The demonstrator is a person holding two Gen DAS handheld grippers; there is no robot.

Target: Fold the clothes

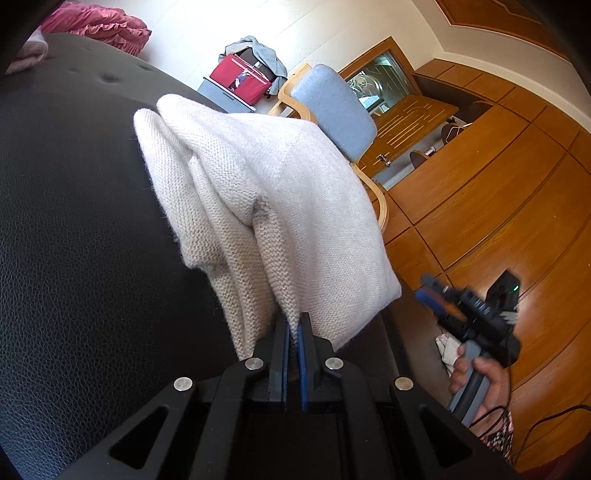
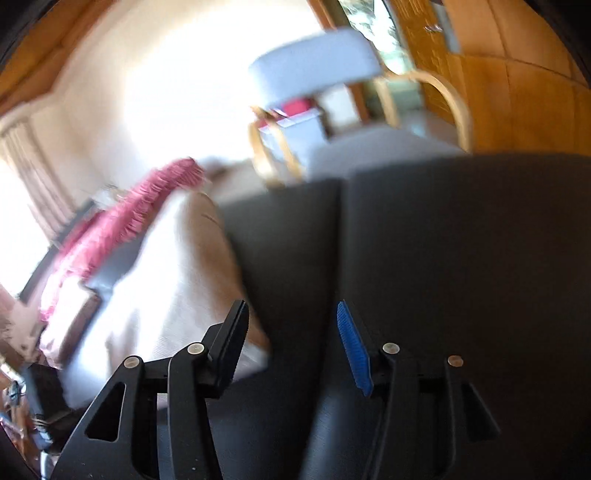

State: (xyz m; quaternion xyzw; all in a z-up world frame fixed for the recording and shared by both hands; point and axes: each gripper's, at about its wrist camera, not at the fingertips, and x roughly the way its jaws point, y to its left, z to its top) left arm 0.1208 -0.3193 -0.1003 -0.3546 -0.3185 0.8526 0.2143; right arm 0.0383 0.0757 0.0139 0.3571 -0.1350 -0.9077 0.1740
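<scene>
1. A black sofa (image 1: 74,229) with pebbled, leather-like skin and button dimples fills the left side; a ruffled pink cloth (image 1: 99,26) lies at its far end.
2. The cream sweater (image 1: 258,206), loosely knit and fuzzy, is bunched in thick folds on the sofa seat.
3. The left gripper (image 1: 294,325) has its blue-padded fingers pressed together, pinching the sweater's near edge.
4. Beyond stand a red bag (image 1: 245,79) and a bent-wood chair (image 1: 332,107) with grey-blue cushions, before glossy wooden cabinets (image 1: 491,177).
5. The right gripper (image 2: 291,332), held over the dark seat beside the sweater, has its fingers spread apart, empty; that view is blurred.
</scene>
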